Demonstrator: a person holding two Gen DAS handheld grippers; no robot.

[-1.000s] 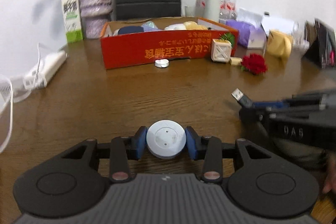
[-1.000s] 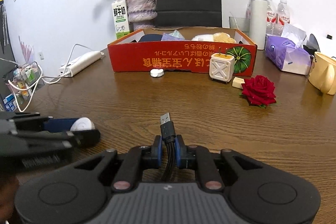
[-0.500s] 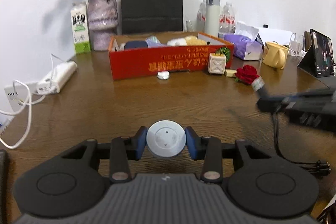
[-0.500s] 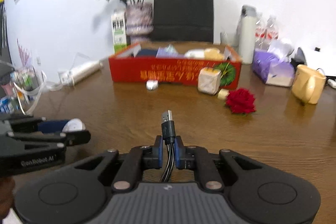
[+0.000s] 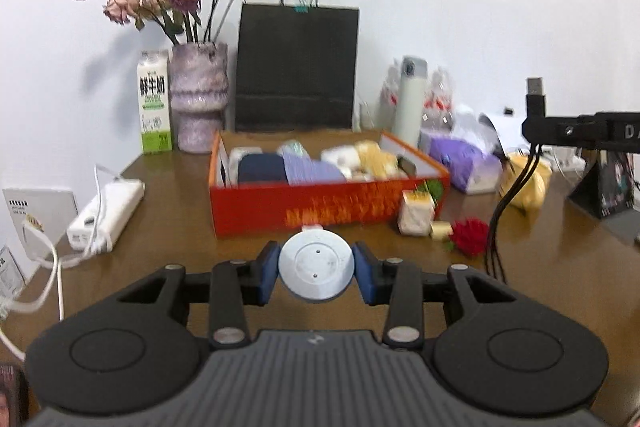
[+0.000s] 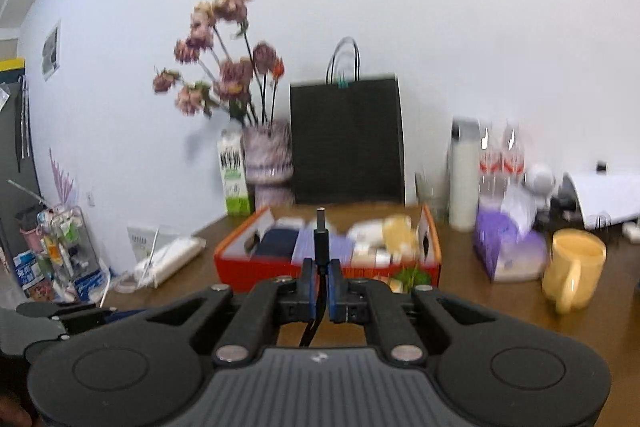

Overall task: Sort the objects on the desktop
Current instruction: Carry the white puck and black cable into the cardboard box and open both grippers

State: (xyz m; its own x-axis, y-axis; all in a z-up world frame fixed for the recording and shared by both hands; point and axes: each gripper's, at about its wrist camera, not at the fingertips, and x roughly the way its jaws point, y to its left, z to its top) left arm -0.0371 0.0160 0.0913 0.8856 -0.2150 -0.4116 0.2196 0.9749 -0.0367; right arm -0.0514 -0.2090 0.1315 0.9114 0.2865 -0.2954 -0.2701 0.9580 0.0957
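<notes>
the right gripper (image 6: 320,287) pinched a black usb cable (image 6: 321,239) above the worktop (image 6: 480,291), long axis upright, plug pointing up, cord hanging below. the left gripper (image 5: 316,271) clamped a white round disc (image 5: 316,270) edgewise, flat face toward the camera, before the red box (image 5: 320,211).

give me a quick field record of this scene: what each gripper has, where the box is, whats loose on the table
left gripper: shut on white round disc, held above the table
right gripper: shut on black usb cable, plug pointing up, cable hanging below
red box: on wooden table, open, already holding several items
loose in front of box: cream cube, red rose, small white thing half hidden behind the disc
right of box: purple tissue pack, yellow mug
behind box: vase of flowers, milk carton, black paper bag
</notes>
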